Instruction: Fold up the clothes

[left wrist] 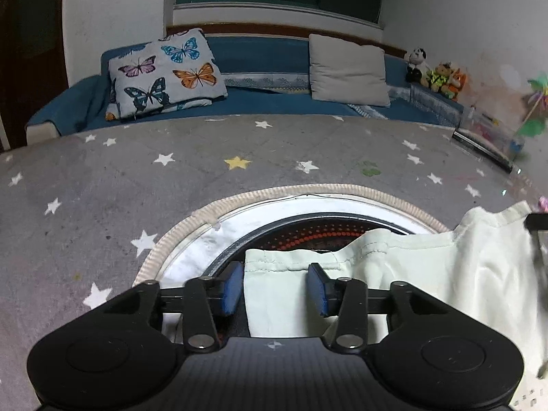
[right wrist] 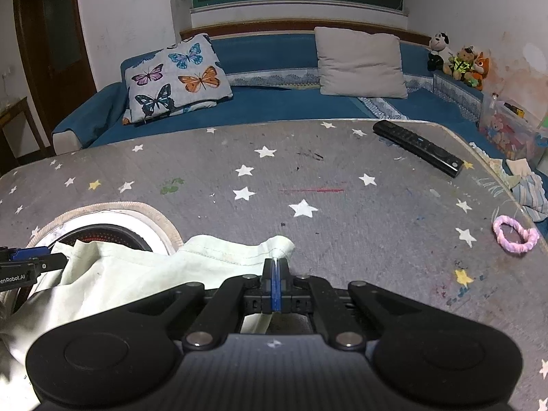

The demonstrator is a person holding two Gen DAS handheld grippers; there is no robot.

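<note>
Pinching garment (right wrist: 212, 250) corner, right gripper (right wrist: 275, 275) fingers fully closed on cloth; left gripper (left wrist: 274, 286) fingers slightly apart, straddling hem, pads not pressing; pale garment spread on starred counter (right wrist: 308, 178), partly over round opening (left wrist: 308, 236); remote (right wrist: 418, 147) beyond

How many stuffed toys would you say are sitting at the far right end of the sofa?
3: a black-and-white panda farthest left, a brown bear beside it, and an orange toy at the right. Others may be hidden behind them.

Both wrist views look low and close over the star-patterned table (left wrist: 205, 157) toward the blue sofa (right wrist: 274, 102); both share it, left view sits further left.
</note>
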